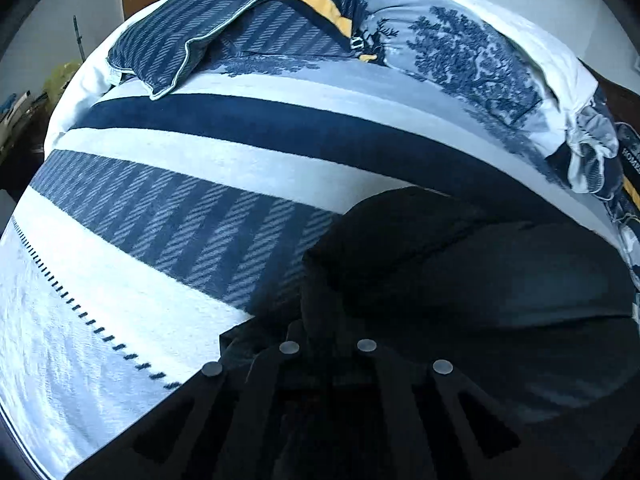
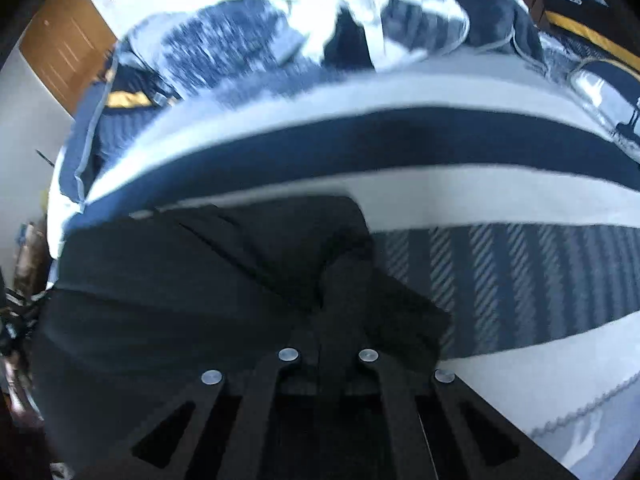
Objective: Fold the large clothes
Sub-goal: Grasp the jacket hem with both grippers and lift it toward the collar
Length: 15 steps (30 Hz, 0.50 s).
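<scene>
Where the left wrist view looks down on the bed, a black garment point(image 1: 480, 264) lies on the striped bedspread point(image 1: 168, 216), its near corner bunched up right at the left tongs point(image 1: 324, 312). Those tongs are drawn together, and the dark cloth rises into a fold between their tips, so they seem pinched on it, though black fingers against black fabric make the exact contact hard to read. Most of the garment runs off toward the right and lower edge and merges with the tool's shadowed frame.

From the right wrist view the same garment point(image 2: 200, 280) spreads to the left, and a ridge of it stands up at the right tongs point(image 2: 340, 300), which are also closed with the cloth gathered between them. This picture is smeared, so the pile of patterned bedding point(image 2: 248, 36) at the head of the bed is only a blur; the striped pillow point(image 1: 188, 28) shows clearly only in the left view. A wooden door point(image 2: 68, 44) is cut off at the frame's rim.
</scene>
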Each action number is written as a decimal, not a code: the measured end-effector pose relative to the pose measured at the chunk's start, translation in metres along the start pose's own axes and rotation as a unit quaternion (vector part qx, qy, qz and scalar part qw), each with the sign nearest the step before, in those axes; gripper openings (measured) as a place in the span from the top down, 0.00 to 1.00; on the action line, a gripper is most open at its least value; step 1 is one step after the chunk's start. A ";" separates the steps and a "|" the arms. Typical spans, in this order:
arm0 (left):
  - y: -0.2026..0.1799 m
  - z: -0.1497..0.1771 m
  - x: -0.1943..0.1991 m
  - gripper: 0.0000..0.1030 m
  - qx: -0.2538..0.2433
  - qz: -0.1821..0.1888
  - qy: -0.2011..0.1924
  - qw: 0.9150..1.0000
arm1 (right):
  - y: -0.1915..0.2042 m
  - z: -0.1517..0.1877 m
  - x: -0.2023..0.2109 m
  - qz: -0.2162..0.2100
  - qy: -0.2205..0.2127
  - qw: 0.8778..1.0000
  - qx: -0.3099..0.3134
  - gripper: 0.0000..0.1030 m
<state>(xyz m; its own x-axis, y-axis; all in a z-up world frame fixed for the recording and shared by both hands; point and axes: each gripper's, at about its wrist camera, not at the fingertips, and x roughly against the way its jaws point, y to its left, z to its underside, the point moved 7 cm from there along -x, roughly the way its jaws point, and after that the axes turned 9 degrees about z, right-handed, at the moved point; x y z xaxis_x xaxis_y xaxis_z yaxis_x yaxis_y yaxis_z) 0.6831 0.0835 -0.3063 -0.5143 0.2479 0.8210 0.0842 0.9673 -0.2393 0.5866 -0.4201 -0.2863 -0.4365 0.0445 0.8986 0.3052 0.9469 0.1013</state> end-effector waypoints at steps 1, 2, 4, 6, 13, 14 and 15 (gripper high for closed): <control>0.001 0.001 -0.003 0.97 -0.004 -0.004 0.001 1.000 | 0.000 0.000 -0.002 -0.001 -0.001 1.000 -0.005 0.98; 0.002 0.003 -0.006 0.97 -0.005 -0.008 0.002 1.000 | 0.001 -0.001 -0.002 0.003 -0.006 1.000 -0.006 0.98; 0.006 0.004 -0.011 0.94 0.009 -0.009 0.007 1.000 | 0.002 -0.005 -0.004 0.012 -0.010 1.000 -0.006 0.98; 0.014 0.004 -0.004 0.93 0.042 0.012 0.008 0.999 | 0.005 -0.012 -0.010 0.018 -0.007 1.000 -0.009 0.96; 0.062 0.018 0.126 0.14 0.111 0.008 -0.101 0.989 | -0.034 0.012 0.082 0.004 -0.080 0.994 -0.074 0.11; 0.068 0.029 0.143 0.14 0.118 0.005 -0.118 0.986 | -0.043 0.030 0.110 0.003 -0.113 0.990 -0.086 0.06; 0.074 0.047 0.162 0.14 0.124 0.012 -0.133 0.983 | -0.049 0.053 0.132 -0.009 -0.134 0.987 -0.089 0.06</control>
<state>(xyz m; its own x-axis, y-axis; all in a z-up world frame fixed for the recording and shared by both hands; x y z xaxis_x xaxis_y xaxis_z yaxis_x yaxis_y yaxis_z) 0.5660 0.1927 -0.2151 -0.7231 0.2150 0.6565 -0.0955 0.9101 -0.4033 0.4689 -0.4437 -0.1953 -0.6445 0.1342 0.7527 0.4292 0.8782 0.2110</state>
